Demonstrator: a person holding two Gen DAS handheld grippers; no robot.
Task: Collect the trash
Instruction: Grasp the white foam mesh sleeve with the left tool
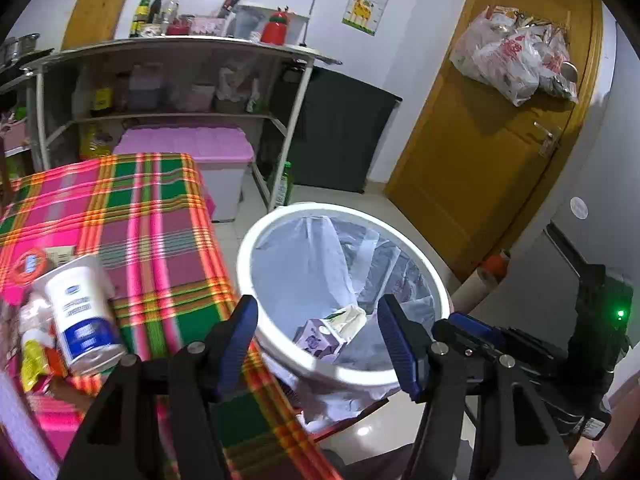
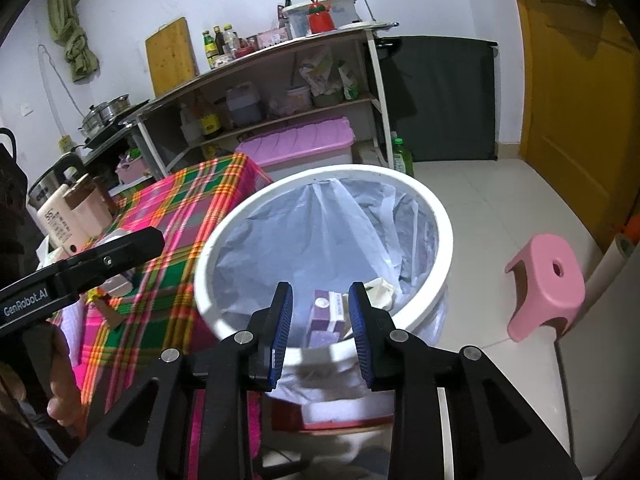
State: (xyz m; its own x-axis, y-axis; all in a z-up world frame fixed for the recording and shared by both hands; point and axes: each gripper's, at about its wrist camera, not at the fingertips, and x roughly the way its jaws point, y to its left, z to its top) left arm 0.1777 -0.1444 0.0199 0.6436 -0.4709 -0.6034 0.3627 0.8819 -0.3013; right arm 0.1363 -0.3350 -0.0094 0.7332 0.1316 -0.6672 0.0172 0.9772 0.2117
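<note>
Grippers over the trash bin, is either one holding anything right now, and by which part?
Nothing is held. The left gripper and right gripper both stand open and empty above the white bin; a purple carton already lies inside.

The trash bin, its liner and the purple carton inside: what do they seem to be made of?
Trash bin: likely rigid plastic, with a smooth, glossy white rim.
Liner: thin plastic film, translucent and wrinkled.
Purple carton: probably coated paperboard, with printed faces and folded edges.
</note>
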